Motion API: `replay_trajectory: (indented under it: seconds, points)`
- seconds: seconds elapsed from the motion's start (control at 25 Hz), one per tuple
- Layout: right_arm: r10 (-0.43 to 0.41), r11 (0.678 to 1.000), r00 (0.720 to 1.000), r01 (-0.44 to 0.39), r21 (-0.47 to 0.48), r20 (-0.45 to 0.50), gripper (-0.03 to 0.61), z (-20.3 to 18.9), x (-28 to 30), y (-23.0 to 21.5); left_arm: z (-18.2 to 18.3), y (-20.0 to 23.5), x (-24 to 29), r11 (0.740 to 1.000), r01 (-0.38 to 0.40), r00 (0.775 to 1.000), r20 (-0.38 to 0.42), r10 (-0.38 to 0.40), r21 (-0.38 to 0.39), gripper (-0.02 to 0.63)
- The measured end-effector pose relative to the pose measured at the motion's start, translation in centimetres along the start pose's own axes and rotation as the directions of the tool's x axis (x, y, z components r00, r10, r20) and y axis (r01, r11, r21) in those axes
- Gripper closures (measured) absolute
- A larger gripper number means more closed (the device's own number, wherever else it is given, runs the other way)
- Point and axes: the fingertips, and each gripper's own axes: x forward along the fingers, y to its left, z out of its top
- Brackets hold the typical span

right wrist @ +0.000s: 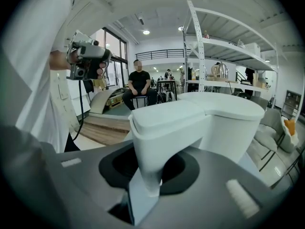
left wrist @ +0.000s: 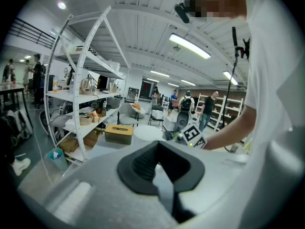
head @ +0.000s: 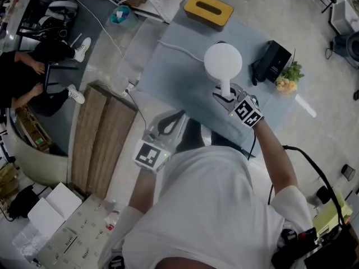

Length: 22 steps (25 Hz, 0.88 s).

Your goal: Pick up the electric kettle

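Risks swinging the white plastic electric kettle (head: 222, 62) loose on lifting, with fingers of the right gripper (head: 226, 96) clamped only on its slim handle (right wrist: 157, 132), those of the left gripper (head: 175, 119) apart, empty.

I take the electric kettle (head: 222, 62) as my mark; it stands on the table (head: 168, 77). Behind it, at the far edge, sits the tissue box (head: 208, 8). To its right lies a device (head: 273, 60), with the flowers (head: 289, 77) just beyond. A cable (head: 179, 50) runs off to its left. The right gripper (head: 225, 96) is at its near side, on the handle. The left gripper (head: 177, 117) hangs nearer and left of it. Wooden boards (head: 104, 133) lie far left on the floor.
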Motion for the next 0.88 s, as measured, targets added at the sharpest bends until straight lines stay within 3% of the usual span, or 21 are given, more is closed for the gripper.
replay_trajectory:
  seconds: [0.44, 0.88]
  points:
    - [-0.017, 0.999, 0.999, 0.018, -0.037, 0.043, 0.485, 2.1, 0.6, 0.2, -0.2, 0.4, -0.1, 1.0, -0.008, 1.0, -0.001, 0.008, -0.016, 0.611]
    - [-0.02, 1.0, 0.995, 0.019, 0.009, 0.098, 0.489, 4.2, 0.3, 0.0, -0.3, 0.6, 0.0, 1.0, -0.001, 1.0, 0.001, 0.002, -0.016, 0.611]
